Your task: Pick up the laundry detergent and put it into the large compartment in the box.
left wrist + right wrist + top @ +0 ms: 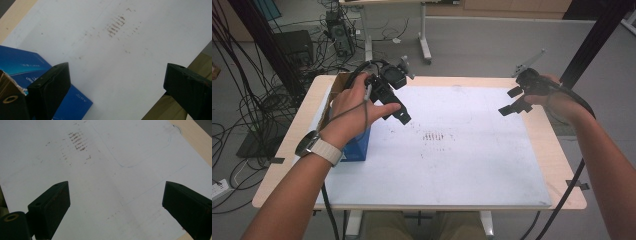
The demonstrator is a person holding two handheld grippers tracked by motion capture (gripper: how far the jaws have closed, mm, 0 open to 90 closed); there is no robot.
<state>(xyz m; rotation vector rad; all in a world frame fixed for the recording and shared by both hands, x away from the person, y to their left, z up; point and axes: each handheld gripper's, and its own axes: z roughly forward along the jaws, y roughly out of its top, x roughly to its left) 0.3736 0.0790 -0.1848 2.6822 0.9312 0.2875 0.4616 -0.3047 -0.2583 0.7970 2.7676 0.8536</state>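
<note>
My left gripper (398, 102) hovers over the back left of the white sheet (447, 160), held in a hand with a watch on its wrist. In the left gripper view its jaws (115, 85) stand wide open with nothing between them, and a blue box (22, 63) lies beside the left jaw. The same blue box (357, 146) sits under the left wrist in the high view. My right gripper (511, 101) hangs above the sheet's back right edge. Its jaws (115, 205) are wide open over bare white sheet (105, 185).
Brown smudges (434, 137) mark the sheet's middle. A brown cardboard box (335, 86) stands at the table's back left, behind the blue box. The wooden table edge (557, 150) borders the sheet. Cables and equipment (337, 30) lie on the floor beyond.
</note>
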